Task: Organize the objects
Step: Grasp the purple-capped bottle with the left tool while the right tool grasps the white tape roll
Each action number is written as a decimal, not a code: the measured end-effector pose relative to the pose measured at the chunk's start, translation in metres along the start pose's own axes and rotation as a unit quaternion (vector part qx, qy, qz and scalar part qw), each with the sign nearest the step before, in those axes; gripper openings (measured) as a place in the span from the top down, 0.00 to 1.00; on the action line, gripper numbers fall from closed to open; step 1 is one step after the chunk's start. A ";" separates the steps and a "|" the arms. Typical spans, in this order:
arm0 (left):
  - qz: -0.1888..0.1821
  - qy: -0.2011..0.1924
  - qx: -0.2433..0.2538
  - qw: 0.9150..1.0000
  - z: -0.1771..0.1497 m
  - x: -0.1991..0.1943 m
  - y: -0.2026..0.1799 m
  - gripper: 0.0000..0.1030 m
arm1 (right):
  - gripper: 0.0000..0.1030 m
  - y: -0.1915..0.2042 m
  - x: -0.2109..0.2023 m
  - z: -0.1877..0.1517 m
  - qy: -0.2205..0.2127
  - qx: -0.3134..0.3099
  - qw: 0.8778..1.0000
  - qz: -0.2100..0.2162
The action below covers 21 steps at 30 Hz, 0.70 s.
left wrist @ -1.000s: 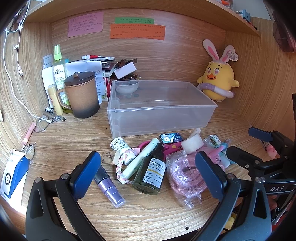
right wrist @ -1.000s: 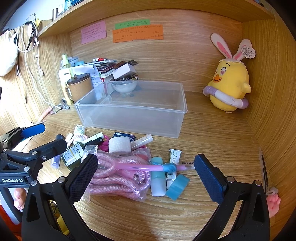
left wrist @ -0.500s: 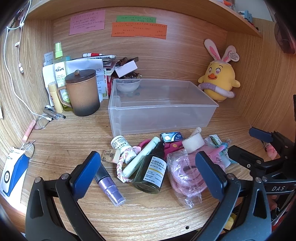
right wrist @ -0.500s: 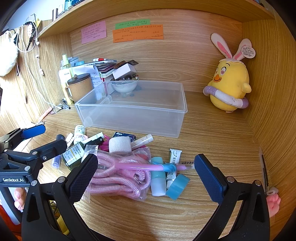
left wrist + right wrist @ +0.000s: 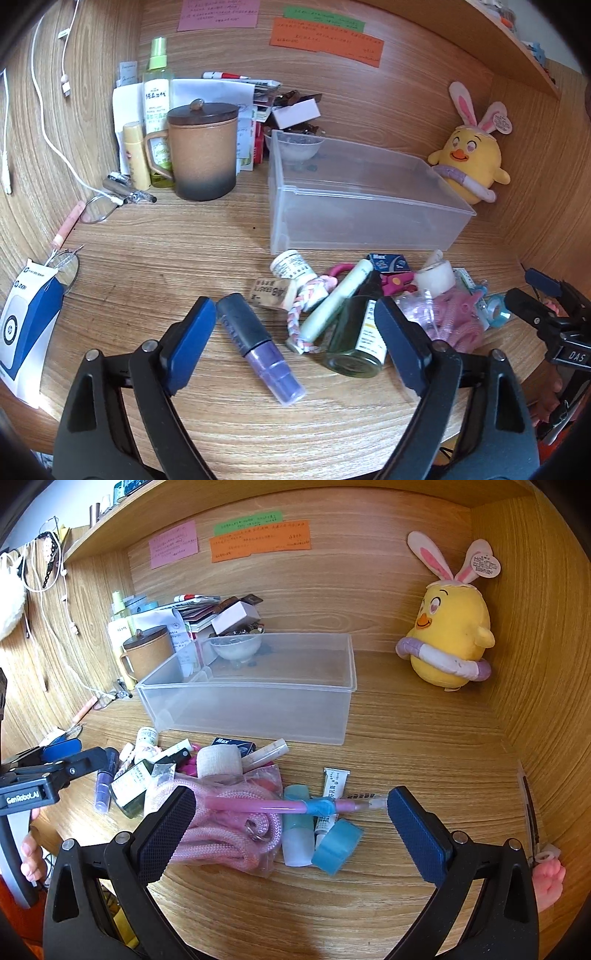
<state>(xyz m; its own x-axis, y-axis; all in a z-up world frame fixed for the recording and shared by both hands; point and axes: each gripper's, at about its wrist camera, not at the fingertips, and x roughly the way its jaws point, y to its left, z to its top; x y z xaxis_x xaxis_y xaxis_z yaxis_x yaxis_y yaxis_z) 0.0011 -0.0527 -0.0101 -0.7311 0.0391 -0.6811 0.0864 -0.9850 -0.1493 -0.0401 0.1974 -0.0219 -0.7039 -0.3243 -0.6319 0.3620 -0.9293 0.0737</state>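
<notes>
A clear plastic box (image 5: 354, 206) (image 5: 251, 701) stands mid-desk with a pile of small items in front of it. My left gripper (image 5: 291, 302) hovers low over the pile's left end, its jaws closing. A purple spray bottle (image 5: 258, 347) lies between them beside the left pad, untouched. A green glass bottle (image 5: 356, 339) lies by the right pad. My right gripper (image 5: 291, 794) is open above a bagged pink rope (image 5: 229, 834), a pink pen (image 5: 258, 805) and a blue tape roll (image 5: 337, 845), holding nothing.
A brown lidded mug (image 5: 203, 147), a spray bottle and papers crowd the back left. A yellow plush chick (image 5: 450, 638) sits in the back right corner. A blue-and-white carton (image 5: 26, 325) and glasses (image 5: 98, 210) lie at the left edge.
My left gripper has moved in and down towards the purple spray bottle, which now lies between narrower jaws. The right gripper's view is unchanged.
</notes>
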 end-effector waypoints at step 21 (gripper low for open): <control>0.021 0.079 -0.043 0.996 -0.018 0.027 0.041 0.59 | 0.41 0.043 0.063 0.019 0.053 -0.046 0.994 0.086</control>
<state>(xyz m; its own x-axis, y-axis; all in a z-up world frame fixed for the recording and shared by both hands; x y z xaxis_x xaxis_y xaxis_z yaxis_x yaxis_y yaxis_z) -0.0026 -0.0885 -0.0478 -0.6112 0.0299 -0.7909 0.1774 -0.9687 -0.1737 -0.0806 0.1332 -0.0442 -0.5606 -0.4522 -0.6937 0.5291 -0.8400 0.1201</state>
